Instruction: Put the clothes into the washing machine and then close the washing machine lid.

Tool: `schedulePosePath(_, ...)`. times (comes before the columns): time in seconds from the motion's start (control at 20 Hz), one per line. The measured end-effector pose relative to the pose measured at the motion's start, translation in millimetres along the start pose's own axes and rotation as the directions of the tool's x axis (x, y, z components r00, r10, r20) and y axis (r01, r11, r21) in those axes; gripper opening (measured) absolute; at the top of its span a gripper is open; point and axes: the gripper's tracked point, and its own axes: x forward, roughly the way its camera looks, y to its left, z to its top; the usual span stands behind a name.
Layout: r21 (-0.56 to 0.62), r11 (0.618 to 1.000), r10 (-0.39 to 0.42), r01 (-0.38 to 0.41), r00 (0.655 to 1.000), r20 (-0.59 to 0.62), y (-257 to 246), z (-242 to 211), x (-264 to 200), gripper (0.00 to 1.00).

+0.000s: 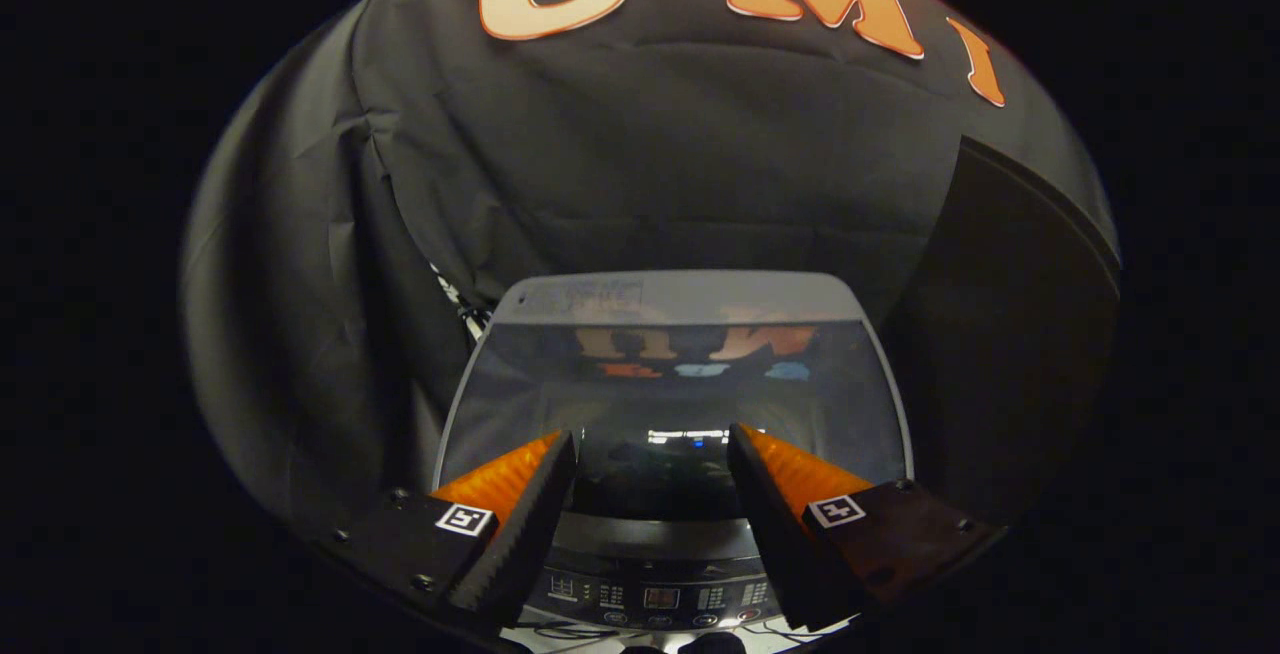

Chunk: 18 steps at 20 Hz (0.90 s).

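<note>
The gripper [650, 444] hovers above the washing machine [672, 299], fingers spread apart and holding nothing. The glass lid [672, 384] lies closed beneath them; the control panel [655, 596] sits nearest.

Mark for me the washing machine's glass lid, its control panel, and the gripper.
Grey-framed dark glass lid [560, 384], gripper view: glass left of centre, lid down flat.
Dark button-studded control panel [655, 596], gripper view: small middle display.
Gripper [652, 446], gripper view: midway between open fingertips, holding nothing.

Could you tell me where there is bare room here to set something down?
The washing machine's flat glass lid, from the control panel back to its grey rear edge, lies bare. The open hand-held gripper hovers above its front, holding nothing.
</note>
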Motion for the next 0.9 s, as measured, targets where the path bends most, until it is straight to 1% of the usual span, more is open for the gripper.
schedulePosePath(0.1,0.000,1.000,-0.002,0.002,1.000,-0.021,-0.4,-6.9,0.7,0.99)
schedulePosePath(0.2,-0.002,1.000,-0.005,0.005,1.000,-0.013,-1.7,-4.1,-0.6,0.99)
schedulePosePath(0.4,-0.008,1.000,0.001,-0.001,0.998,0.063,-8.6,24.0,-25.5,0.99)
schedulePosePath(0.5,0.016,1.000,0.008,-0.010,0.993,0.118,-11.9,42.8,-41.8,0.99)
schedulePosePath(0.7,0.033,0.999,0.015,-0.025,0.966,0.257,-27.0,87.3,-85.2,0.99)
schedulePosePath(0.9,0.046,0.999,-0.010,-0.008,0.924,0.383,-57.9,134.8,-148.1,0.98)
